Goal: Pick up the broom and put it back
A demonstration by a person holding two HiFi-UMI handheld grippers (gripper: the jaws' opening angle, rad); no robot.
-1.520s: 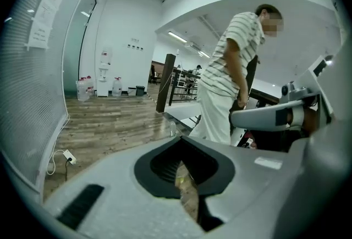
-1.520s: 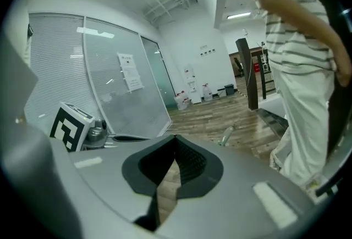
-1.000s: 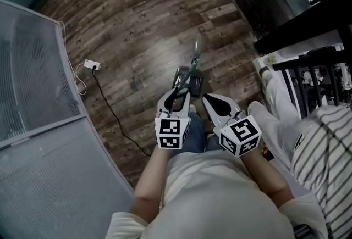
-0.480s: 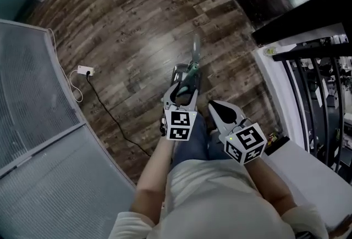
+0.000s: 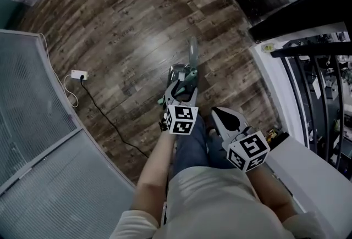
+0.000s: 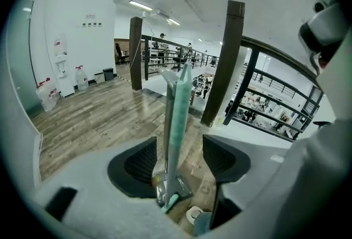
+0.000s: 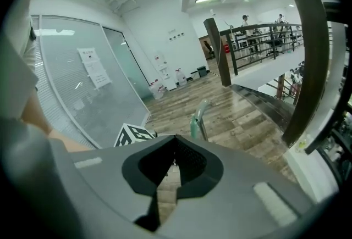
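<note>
Now, left gripper: jaws opening, nothing gripped, the broom handle stands between the pads, clear of both.
Right gripper: jaws pinched together, empty, just right of the left one.
Broom's place: upright on the wood floor, foot at the dustpan.
Count: two grippers, one broom, one dustpan, one socket strip.
Change: left gripper is lower on the handle and wider than a second ago.

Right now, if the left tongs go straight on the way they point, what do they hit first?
Probably the broom handle: it stands upright between the left tongs, whose jaws are opening and not gripping it. Past it come the dustpan and the wood floor, though depth is unclear.
</note>
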